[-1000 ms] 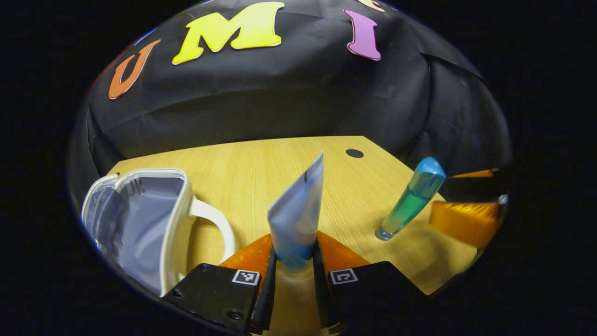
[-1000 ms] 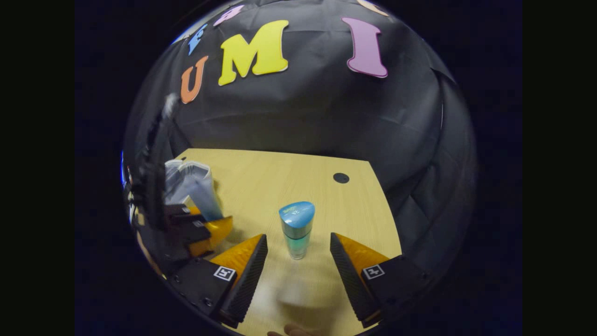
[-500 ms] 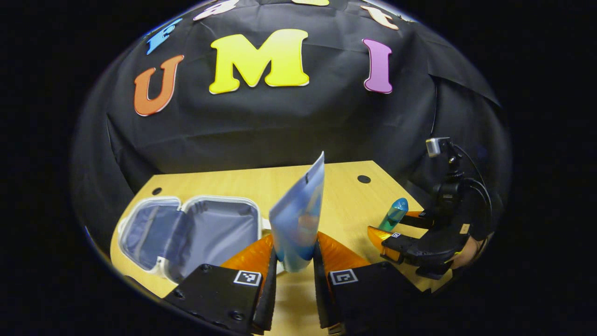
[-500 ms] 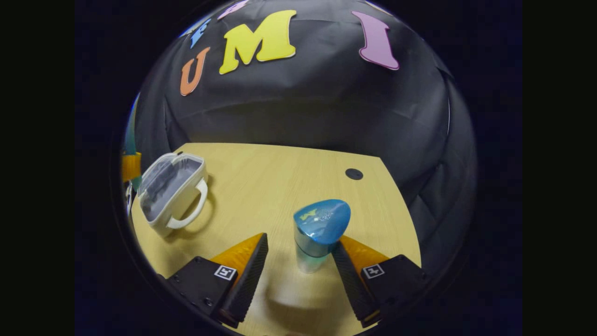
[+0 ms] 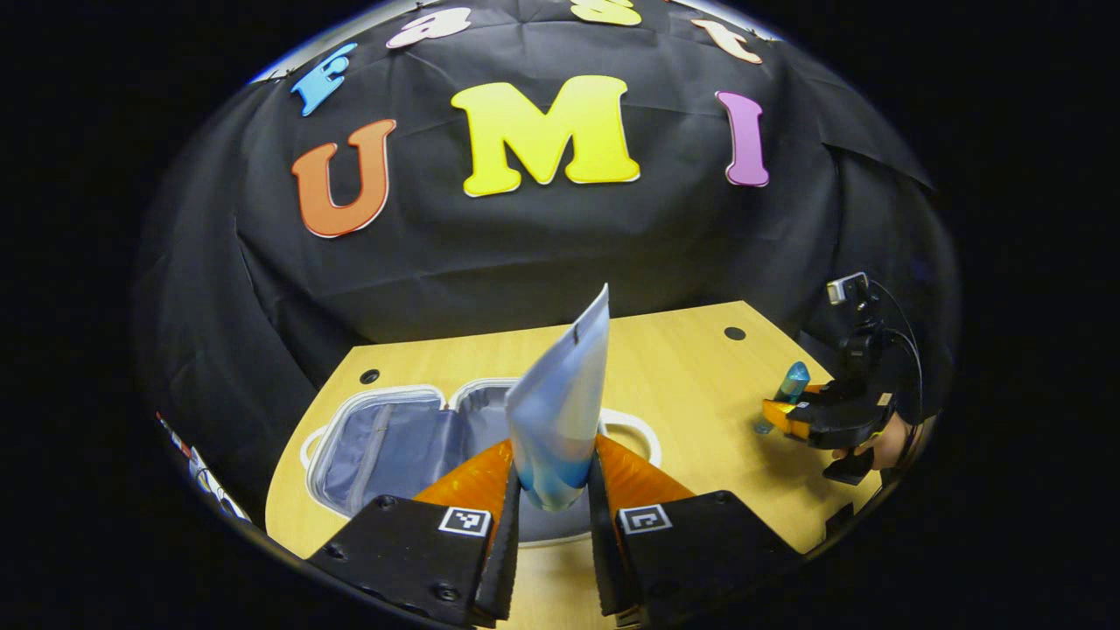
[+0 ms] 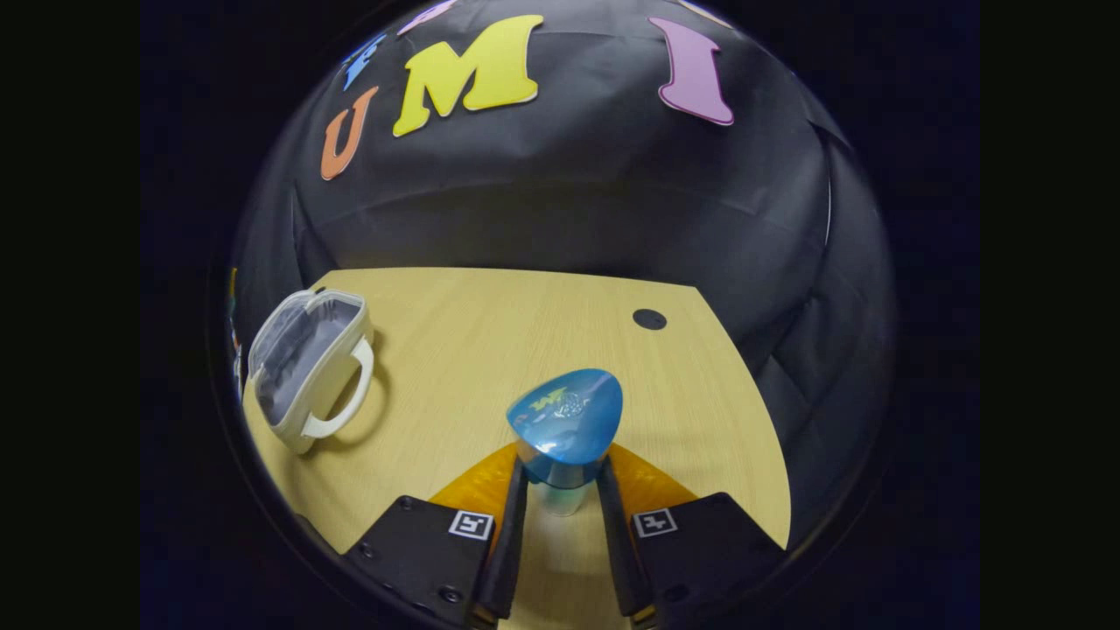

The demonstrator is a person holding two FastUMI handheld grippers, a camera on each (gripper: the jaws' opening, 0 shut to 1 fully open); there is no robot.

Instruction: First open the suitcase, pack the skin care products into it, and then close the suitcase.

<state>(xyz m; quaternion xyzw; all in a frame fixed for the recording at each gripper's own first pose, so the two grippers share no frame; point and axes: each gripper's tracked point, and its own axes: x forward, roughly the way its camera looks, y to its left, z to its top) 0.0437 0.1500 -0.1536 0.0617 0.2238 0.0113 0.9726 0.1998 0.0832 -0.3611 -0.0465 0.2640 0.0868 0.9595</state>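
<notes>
My left gripper (image 5: 553, 490) is shut on a pale blue squeeze tube (image 5: 562, 394), held upright above the open white suitcase (image 5: 385, 442), whose grey lining faces up. The suitcase's white handle (image 5: 643, 427) shows right of the tube. In the right gripper view, my right gripper (image 6: 562, 494) is shut on a blue-capped bottle (image 6: 567, 420) with clear greenish liquid, standing on the wooden table (image 6: 490, 350). The same suitcase (image 6: 302, 363) lies open at the left there. In the left gripper view the right gripper (image 5: 809, 416) holds the bottle (image 5: 792, 385) at the far right.
A hand (image 5: 884, 446) holds the right gripper at the table's right edge. Round cable holes (image 5: 734, 333) (image 5: 369, 376) sit near the table's far corners, one also as a hole (image 6: 649, 319). Black cloth wall stands close behind the table.
My left gripper has carried the tube up and over the open suitcase. The right gripper's fingers have gone from open beside the bottle to shut on it.
</notes>
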